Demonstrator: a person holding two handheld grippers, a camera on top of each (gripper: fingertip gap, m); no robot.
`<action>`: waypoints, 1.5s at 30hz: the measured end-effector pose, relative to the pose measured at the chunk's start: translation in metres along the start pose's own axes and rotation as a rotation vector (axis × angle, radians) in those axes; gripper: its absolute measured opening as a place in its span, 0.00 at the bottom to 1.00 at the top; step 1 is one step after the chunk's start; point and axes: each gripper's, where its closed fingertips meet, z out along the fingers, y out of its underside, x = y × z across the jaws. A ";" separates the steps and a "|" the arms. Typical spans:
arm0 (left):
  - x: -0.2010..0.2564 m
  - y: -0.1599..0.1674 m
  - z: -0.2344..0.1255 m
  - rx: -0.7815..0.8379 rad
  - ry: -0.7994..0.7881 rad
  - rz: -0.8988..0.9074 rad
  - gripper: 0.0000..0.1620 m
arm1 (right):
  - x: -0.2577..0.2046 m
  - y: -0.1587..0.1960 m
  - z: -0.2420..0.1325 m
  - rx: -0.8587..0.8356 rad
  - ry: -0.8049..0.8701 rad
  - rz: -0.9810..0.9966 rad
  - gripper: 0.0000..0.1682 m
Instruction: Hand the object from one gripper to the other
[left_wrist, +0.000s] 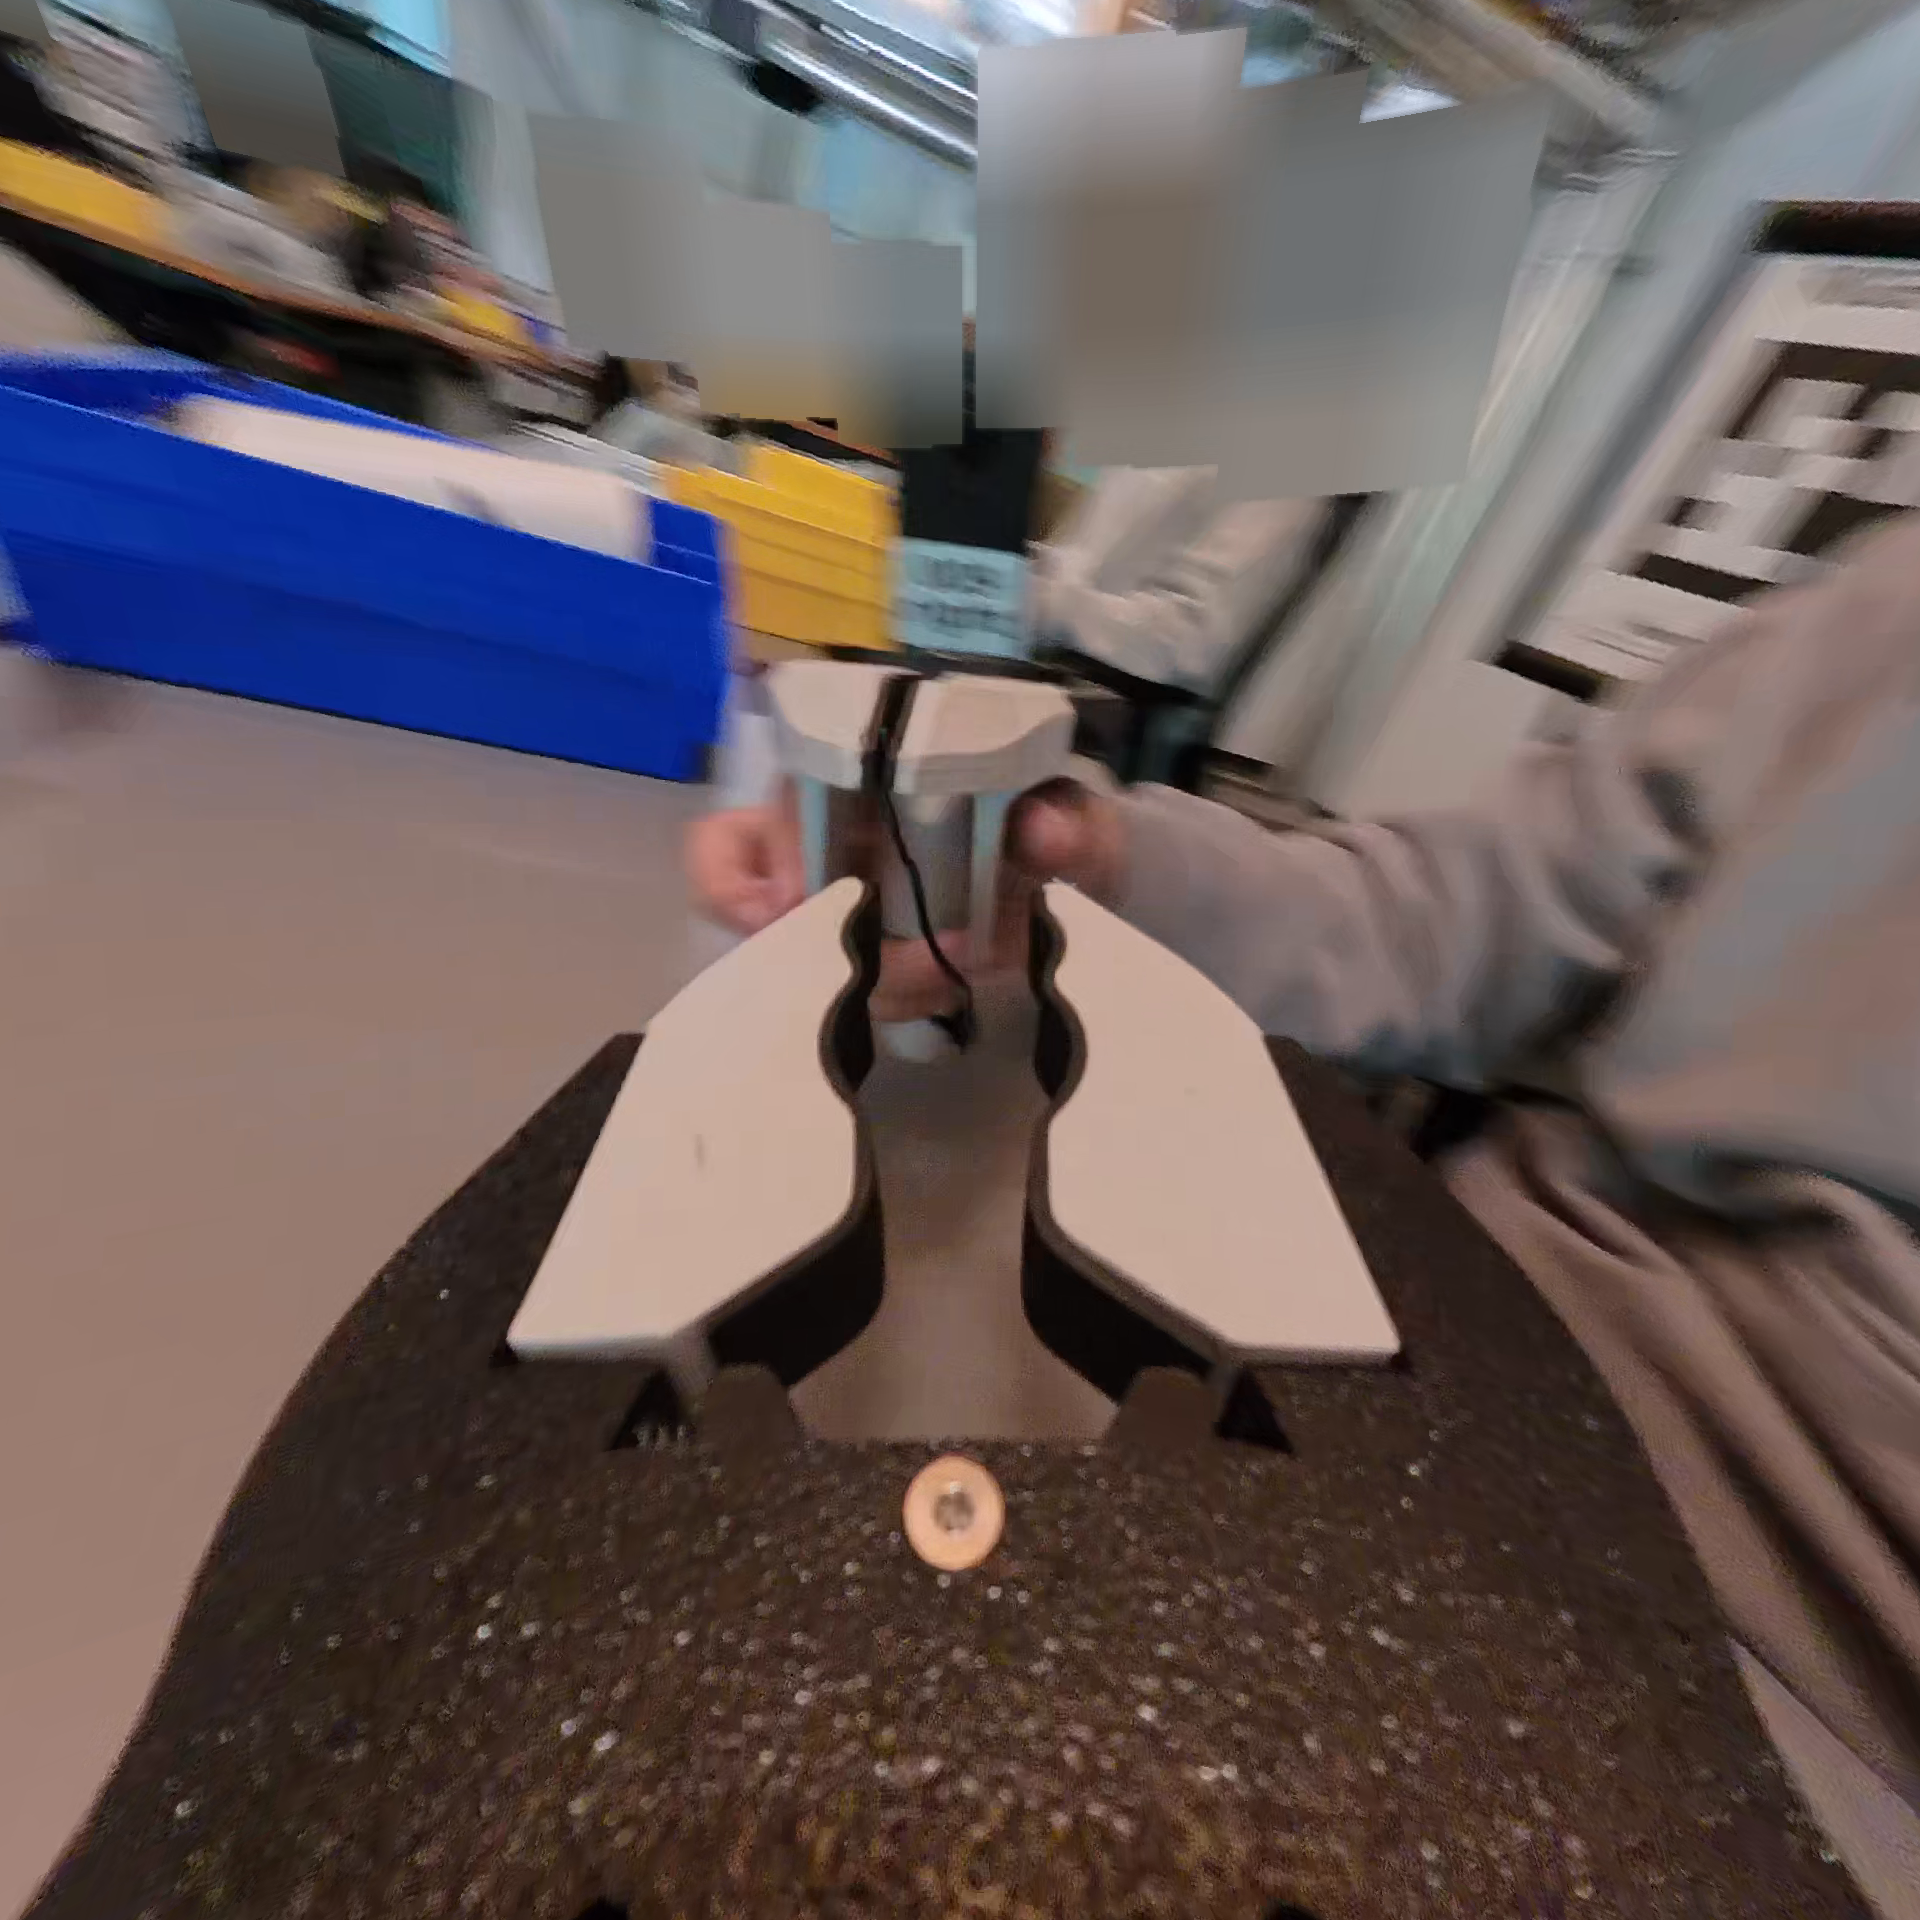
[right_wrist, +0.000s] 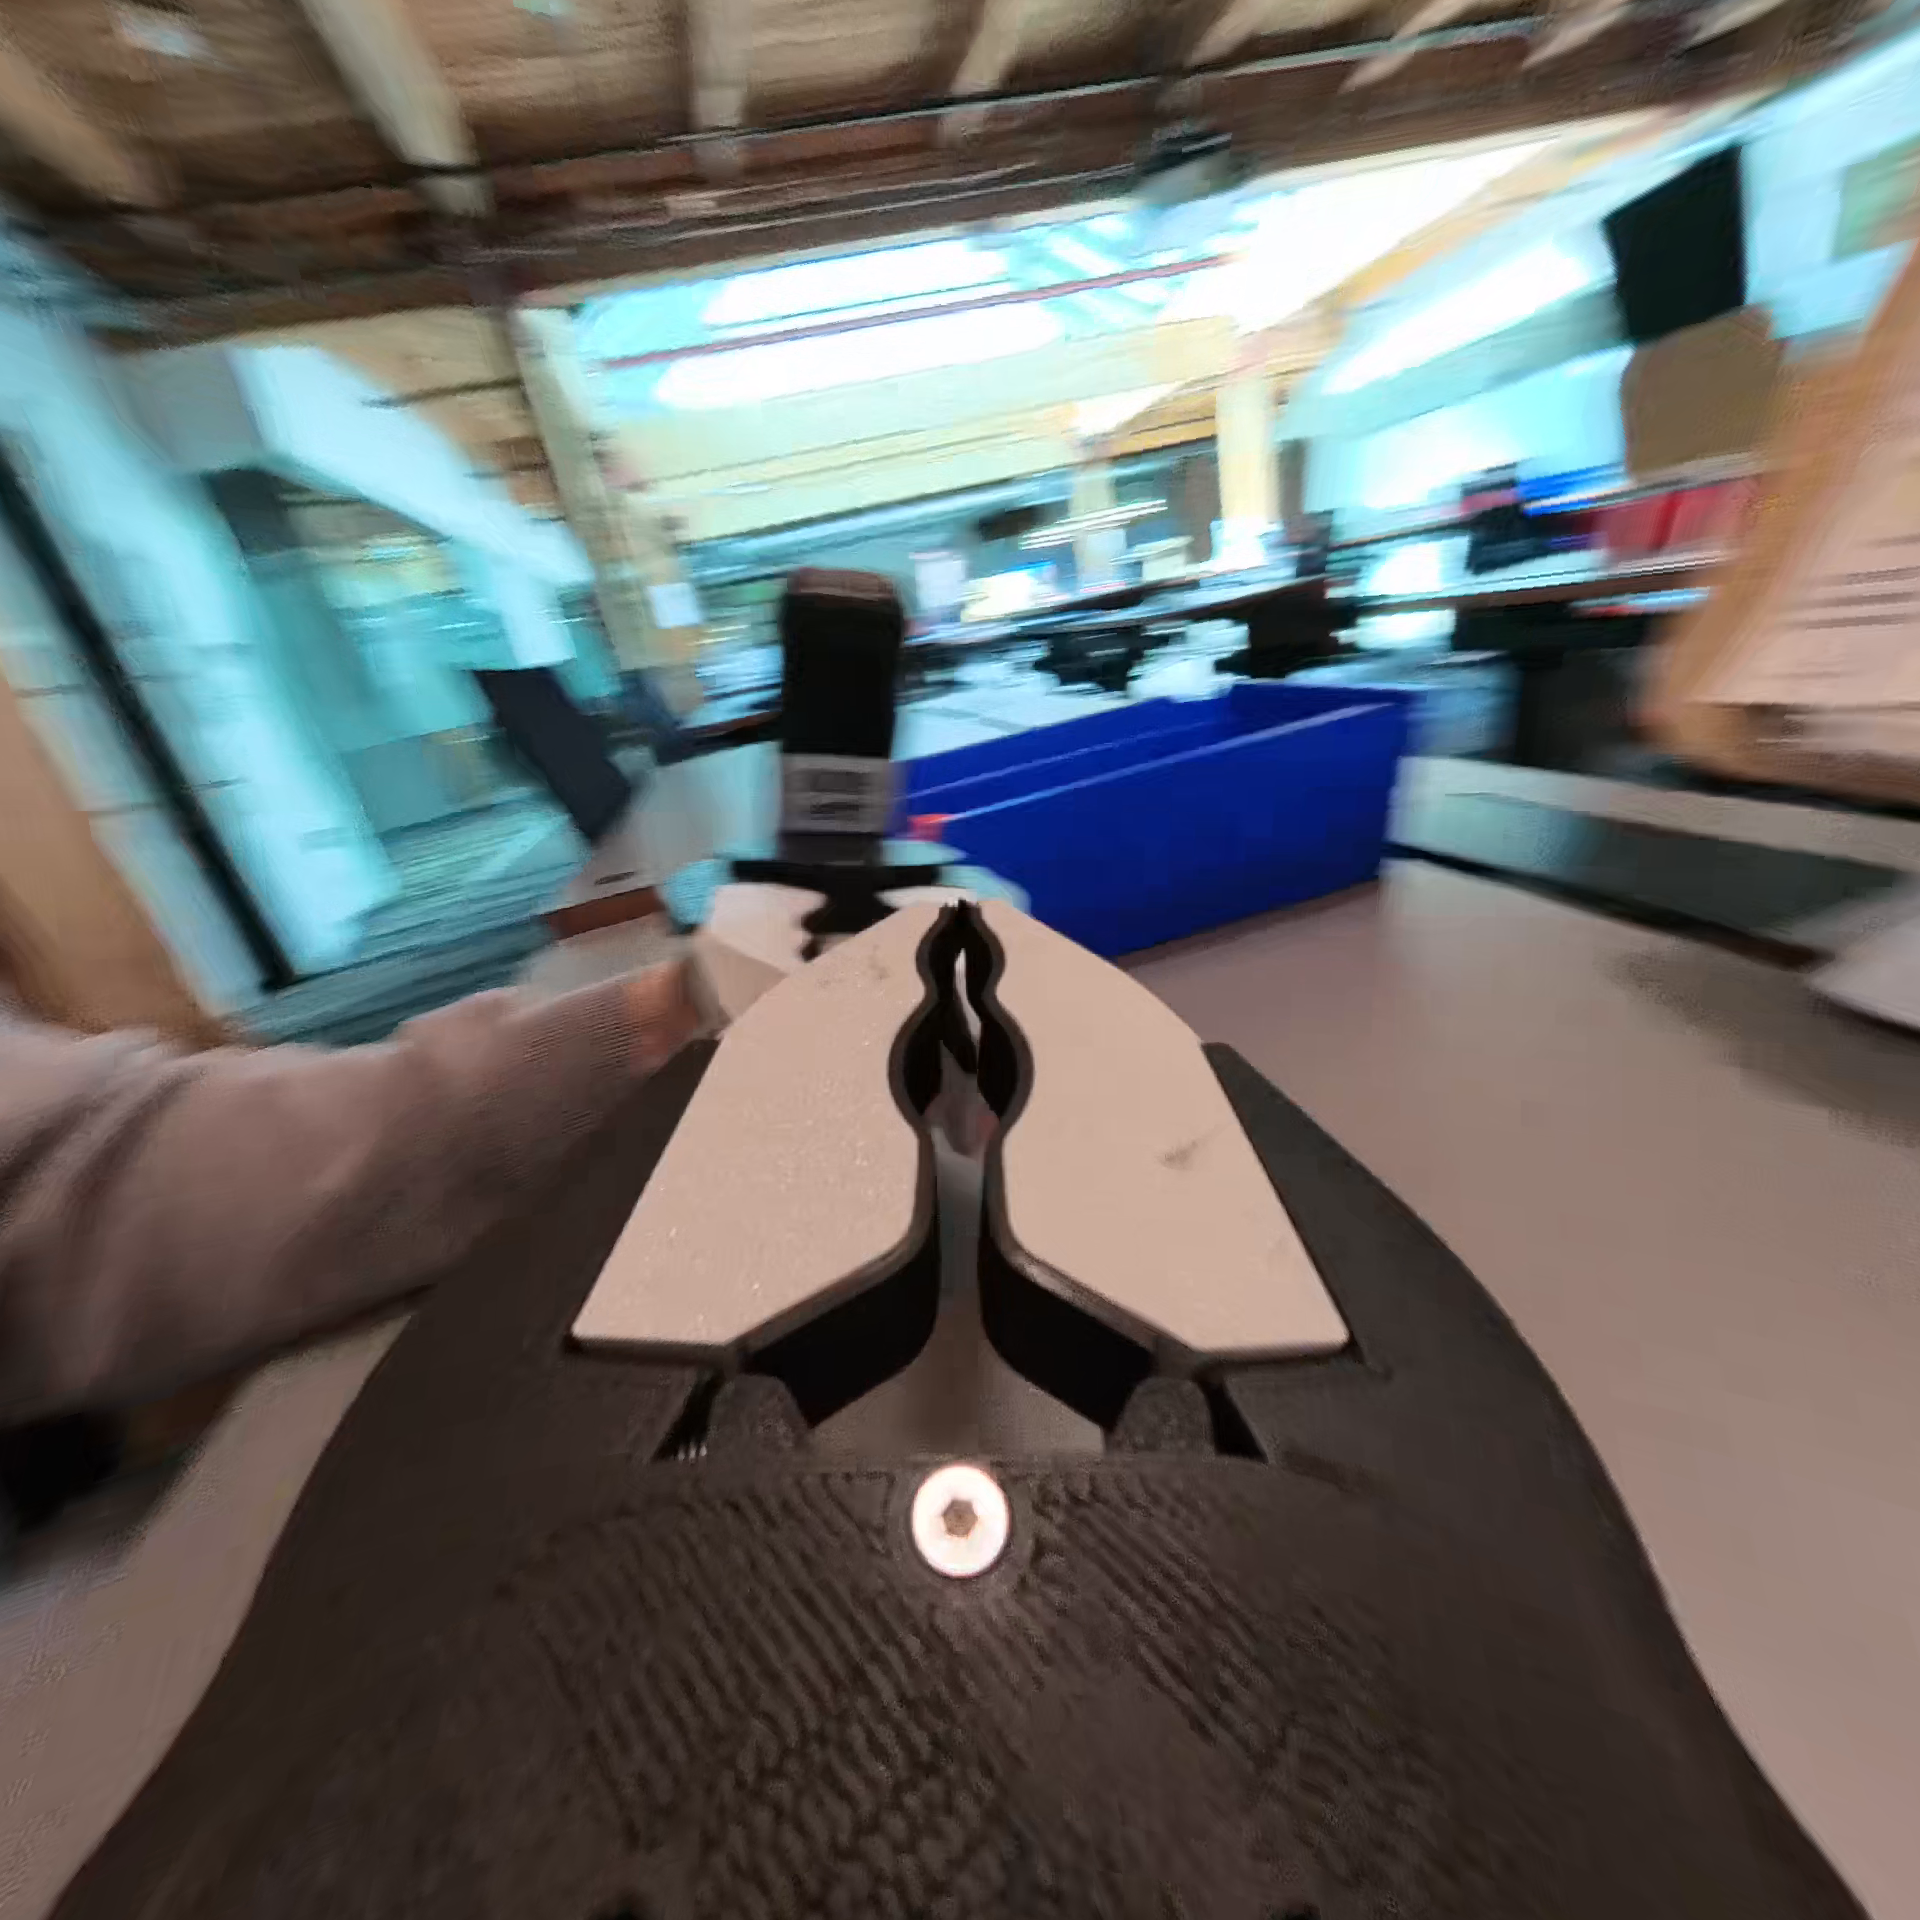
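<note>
In the left wrist view, my left gripper (left_wrist: 951, 904) is open, its white fingers (left_wrist: 727, 1122) well apart. A thin black cord (left_wrist: 902, 862) with a small white end (left_wrist: 914, 1039) hangs between them, and neither pad presses on it. The cord's top is pinched in my right gripper (left_wrist: 888, 727), which faces me just beyond the left fingertips. In the right wrist view, my right gripper (right_wrist: 961, 914) is shut, with a thin dark strip of the cord (right_wrist: 964, 1023) between its fingers. My left gripper (right_wrist: 821, 914) is partly hidden just ahead of it.
A blue bin (left_wrist: 364, 592) and a yellow bin (left_wrist: 810, 551) stand at the back of the grey table (left_wrist: 312, 1039). The blue bin also shows in the right wrist view (right_wrist: 1164, 821). A person's grey sleeve (left_wrist: 1455, 883) reaches in from the right. Both views are blurred by motion. My left and right fingertips are right by each other.
</note>
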 end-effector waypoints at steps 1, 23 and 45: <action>-0.017 -0.004 -0.003 0.020 -0.129 0.035 0.17 | 0.018 -0.004 -0.005 0.021 0.129 -0.028 0.00; -0.057 0.008 0.040 -0.612 -0.917 1.799 0.17 | 0.085 -0.014 -0.052 0.310 0.434 0.449 0.00; -0.049 -0.037 -0.007 0.195 -0.646 0.461 0.01 | 0.045 -0.031 -0.035 0.022 0.365 -0.493 0.32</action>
